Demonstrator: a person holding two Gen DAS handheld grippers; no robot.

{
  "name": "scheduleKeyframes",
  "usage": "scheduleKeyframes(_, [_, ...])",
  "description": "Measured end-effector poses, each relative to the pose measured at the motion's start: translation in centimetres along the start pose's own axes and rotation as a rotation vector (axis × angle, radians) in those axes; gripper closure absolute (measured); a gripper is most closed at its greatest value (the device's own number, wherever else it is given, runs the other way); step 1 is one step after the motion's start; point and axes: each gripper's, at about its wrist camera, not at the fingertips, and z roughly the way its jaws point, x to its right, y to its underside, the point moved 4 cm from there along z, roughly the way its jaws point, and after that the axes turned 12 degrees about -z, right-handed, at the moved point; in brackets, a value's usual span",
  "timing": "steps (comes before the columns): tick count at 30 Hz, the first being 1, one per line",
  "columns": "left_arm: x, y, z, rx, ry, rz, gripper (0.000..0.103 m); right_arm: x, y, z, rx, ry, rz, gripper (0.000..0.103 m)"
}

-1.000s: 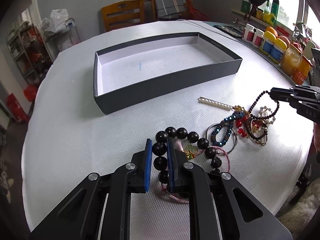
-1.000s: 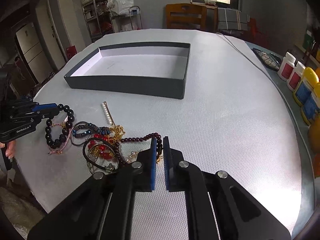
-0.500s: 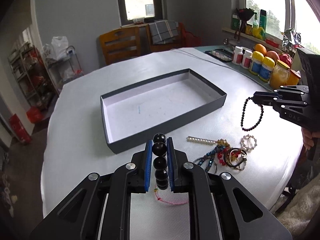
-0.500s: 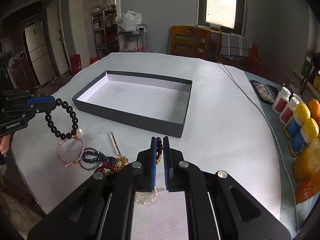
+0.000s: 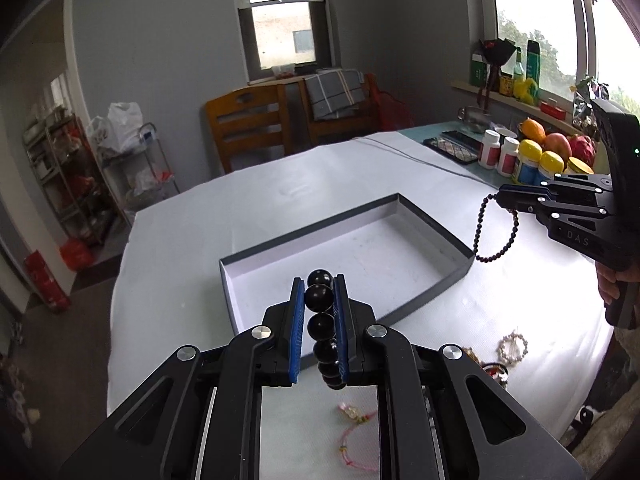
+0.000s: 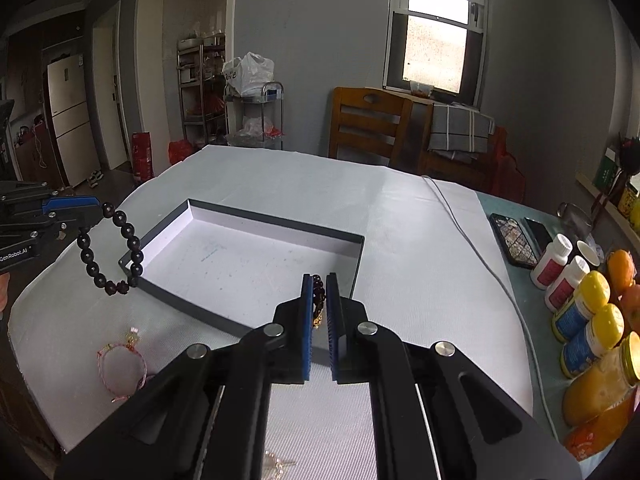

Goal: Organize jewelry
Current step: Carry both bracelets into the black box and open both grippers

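Two bracelets lifted, gray box (image 5: 436, 300) unfilled.
Your left hand-held gripper (image 5: 318, 292) pinches the black bead bracelet (image 6: 116, 252); your right hand-held gripper (image 6: 319, 288) pinches the small dark bead bracelet (image 5: 494, 228), both above the box. The pink cord bracelet (image 6: 120, 368) and others remain on the desk (image 6: 420, 248).

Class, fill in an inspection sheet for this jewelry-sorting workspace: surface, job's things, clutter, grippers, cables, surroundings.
Surface: round table under a white textured cover.
Job's things: empty dark box; pink cord bracelet and small jewelry pile on the cover.
Clutter: bottles, fruit, a phone at the right edge.
Grippers: left gripper shut on black bead bracelet; right gripper shut on thin dark bead bracelet; both loops hang clear of the table.
Cables: grey cable across the cover.
Surroundings: wooden chair, shelving, windows.
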Motion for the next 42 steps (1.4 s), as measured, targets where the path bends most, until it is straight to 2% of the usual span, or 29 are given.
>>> scheduleKeyframes(3, [-0.9,-1.6,2.4,-0.010,-0.020,-0.009,0.088,0.5,-1.5,1.9,0.003,-0.001,0.008,0.097])
scheduleKeyframes(6, [-1.5,-2.8,5.1,-0.032,-0.031,-0.018,0.088,1.0,-2.6,4.3,-0.003,-0.036,0.044,0.097])
scheduleKeyframes(11, [-1.7,-3.6,9.6,-0.075,-0.045,-0.020,0.088,0.7,-4.3,8.7,-0.028,-0.056,0.061,0.097])
scheduleKeyframes(17, [-3.2,-3.1,13.2,-0.142,-0.010,-0.121,0.088,0.1,-4.6,13.1,-0.060,-0.121,0.111,0.097])
scheduleKeyframes(23, [-5.5,-1.8,15.2,-0.187,-0.080,-0.149,0.088,0.4,-3.0,16.1,-0.137,-0.098,0.123,0.097])
scheduleKeyframes(31, [-8.1,0.2,16.8,-0.250,-0.133,-0.195,0.088,1.0,-1.1,19.0,-0.240,-0.074,0.128,0.097])
scheduleKeyframes(39, [-8.3,0.7,17.1,-0.252,-0.159,-0.184,0.087,0.6,0.0,19.7,-0.293,-0.082,0.119,0.097])
scheduleKeyframes(42, [-8.1,0.5,16.9,-0.238,-0.135,-0.196,0.075,0.5,-0.1,19.4,-0.287,-0.087,0.112,0.095])
